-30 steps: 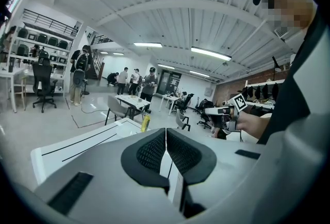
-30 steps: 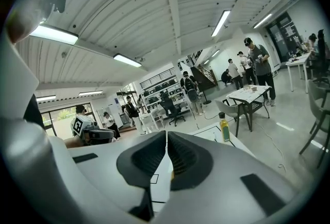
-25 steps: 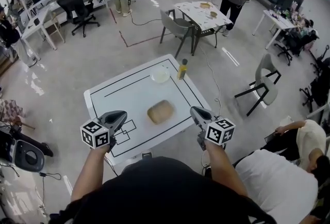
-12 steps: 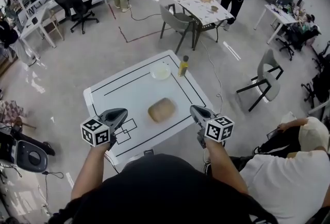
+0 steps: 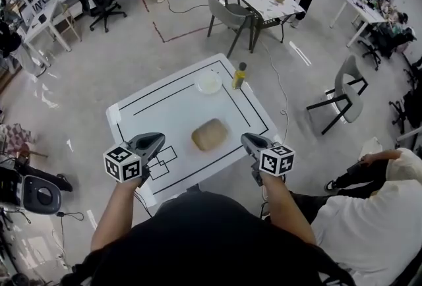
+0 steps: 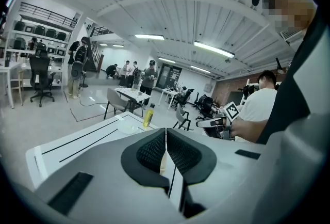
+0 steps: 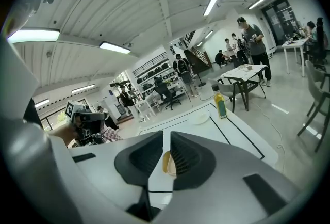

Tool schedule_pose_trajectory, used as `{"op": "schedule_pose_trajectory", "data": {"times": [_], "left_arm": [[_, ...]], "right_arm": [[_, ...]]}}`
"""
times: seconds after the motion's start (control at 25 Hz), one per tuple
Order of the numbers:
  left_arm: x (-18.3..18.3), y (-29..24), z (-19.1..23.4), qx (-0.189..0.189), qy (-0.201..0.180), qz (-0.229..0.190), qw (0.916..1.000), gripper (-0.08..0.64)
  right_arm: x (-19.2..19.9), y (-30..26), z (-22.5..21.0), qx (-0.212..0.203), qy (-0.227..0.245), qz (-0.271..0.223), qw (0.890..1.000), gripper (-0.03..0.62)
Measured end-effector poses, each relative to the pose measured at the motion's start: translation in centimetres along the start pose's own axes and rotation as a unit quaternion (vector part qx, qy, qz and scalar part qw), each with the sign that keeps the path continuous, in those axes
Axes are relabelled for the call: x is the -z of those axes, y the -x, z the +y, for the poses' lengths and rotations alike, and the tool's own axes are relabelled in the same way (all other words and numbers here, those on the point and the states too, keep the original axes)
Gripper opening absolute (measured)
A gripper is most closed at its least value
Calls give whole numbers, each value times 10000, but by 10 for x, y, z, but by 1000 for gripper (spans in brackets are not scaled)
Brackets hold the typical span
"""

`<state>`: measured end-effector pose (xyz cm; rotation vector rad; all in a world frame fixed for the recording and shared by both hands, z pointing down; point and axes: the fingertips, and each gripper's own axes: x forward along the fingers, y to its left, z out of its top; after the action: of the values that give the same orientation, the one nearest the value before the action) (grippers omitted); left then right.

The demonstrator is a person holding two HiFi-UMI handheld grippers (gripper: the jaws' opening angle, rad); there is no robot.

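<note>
Grey left gripper (image 5: 157, 141), right gripper (image 5: 246, 140) held level, flanking bread (image 5: 210, 135).

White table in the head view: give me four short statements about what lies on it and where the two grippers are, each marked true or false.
1. The bread loaf lies near the middle of the white table. True.
2. The yellow bottle lies on its side. False: it stands upright at the far edge, beside the plate.
3. The left gripper holds the loaf. False: its jaws are together on nothing, and the loaf lies on the table apart from it.
4. The right gripper is held above the table's near edge with nothing between its jaws. True.
</note>
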<state>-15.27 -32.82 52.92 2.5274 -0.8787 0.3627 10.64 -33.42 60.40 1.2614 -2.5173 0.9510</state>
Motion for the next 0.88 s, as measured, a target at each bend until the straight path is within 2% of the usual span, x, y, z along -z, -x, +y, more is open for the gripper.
{"op": "schedule_pose_trajectory", "data": {"times": [0.88], "left_arm": [[17, -35, 53, -10, 213, 492, 9986, 28]], "right_arm": [[77, -90, -71, 103, -612, 917, 9939, 103]]}}
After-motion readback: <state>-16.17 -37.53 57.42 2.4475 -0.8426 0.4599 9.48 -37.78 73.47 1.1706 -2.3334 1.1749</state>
